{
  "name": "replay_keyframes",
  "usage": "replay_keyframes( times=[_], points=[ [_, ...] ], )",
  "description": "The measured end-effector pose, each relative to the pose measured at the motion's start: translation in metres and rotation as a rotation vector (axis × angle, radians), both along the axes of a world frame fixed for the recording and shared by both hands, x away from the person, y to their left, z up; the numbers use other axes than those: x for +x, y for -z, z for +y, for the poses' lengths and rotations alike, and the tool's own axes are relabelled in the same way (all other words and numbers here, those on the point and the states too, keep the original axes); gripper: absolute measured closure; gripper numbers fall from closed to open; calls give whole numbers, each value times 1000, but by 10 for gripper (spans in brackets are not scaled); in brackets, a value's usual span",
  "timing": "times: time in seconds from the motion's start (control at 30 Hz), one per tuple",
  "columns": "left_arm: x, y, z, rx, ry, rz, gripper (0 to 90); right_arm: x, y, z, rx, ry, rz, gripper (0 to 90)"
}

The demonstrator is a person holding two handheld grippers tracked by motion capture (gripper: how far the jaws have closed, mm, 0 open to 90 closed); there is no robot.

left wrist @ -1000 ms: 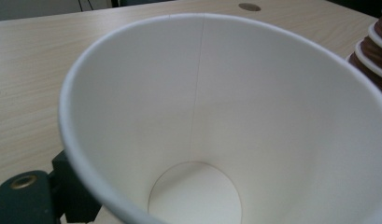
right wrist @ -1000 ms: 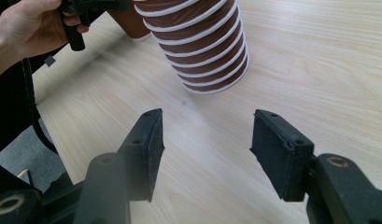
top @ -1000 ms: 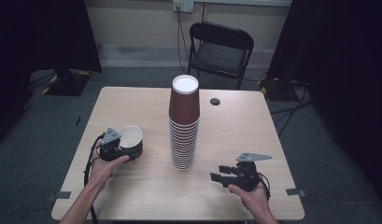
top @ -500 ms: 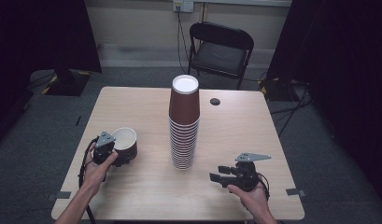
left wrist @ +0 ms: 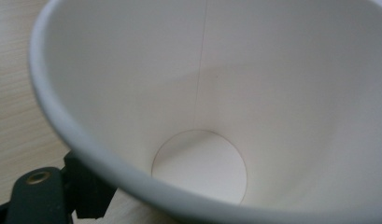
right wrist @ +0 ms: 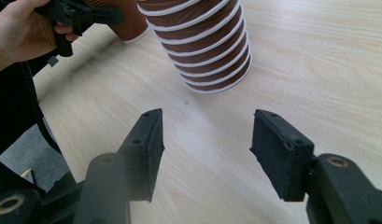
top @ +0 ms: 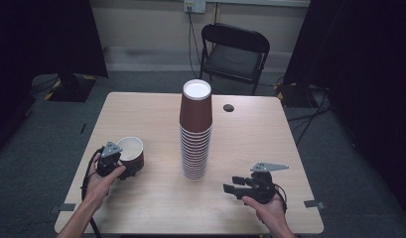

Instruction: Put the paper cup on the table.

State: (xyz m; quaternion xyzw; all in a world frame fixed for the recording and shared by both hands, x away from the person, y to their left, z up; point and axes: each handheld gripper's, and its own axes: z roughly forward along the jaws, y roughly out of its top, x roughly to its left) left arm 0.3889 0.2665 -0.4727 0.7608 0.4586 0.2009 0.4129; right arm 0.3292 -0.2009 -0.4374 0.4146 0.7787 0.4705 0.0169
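Down at the left, the left tongs (top: 122, 166) grip a single paper cup (top: 132, 151), brown outside and white inside, by its wall. The cup stands mouth-up at the left part of the wooden surface (top: 156, 116). From the left gripper view its white inside (left wrist: 216, 93) and round bottom are close in front, with one black jaw against the outer wall at the lower left.

Over at the right, the right tongs (top: 229, 189) are open and hold nothing; in the right gripper view the two black pads (right wrist: 282, 149) stand apart above bare wood, aimed toward the stack.

Between the two hands, a tall stack of brown paper cups (top: 195, 131) stands bottom-up in the middle of the surface, well apart from the single cup. Farther back, a small dark round disc (top: 229, 107) lies near the far edge, and a black folding chair (top: 234, 52) stands beyond the surface.
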Motion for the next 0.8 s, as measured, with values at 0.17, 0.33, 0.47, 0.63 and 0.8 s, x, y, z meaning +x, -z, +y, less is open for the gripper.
replay_keyframes(
  times=[0.17, 0.33, 0.47, 0.63, 0.8],
  points=[
    [-5, 4, 2, 38, -8, -11, 153, -1, -2, 1, 2, -2, 1, 439],
    [-14, 12, 5, 37, 4, 15, 156, -1, -2, 1, 2, -2, 3, 439],
    [-21, 8, 7, 36, 6, 16, 156, -1, -1, 3, -1, -9, 3, 439],
    [-30, 7, 12, 13, -14, 17, 158, -1, -2, 1, 3, 2, 0, 440],
    [-37, 3, 19, -14, -25, 10, 158, -1, -3, -1, 3, 7, -5, 440]
  ],
)
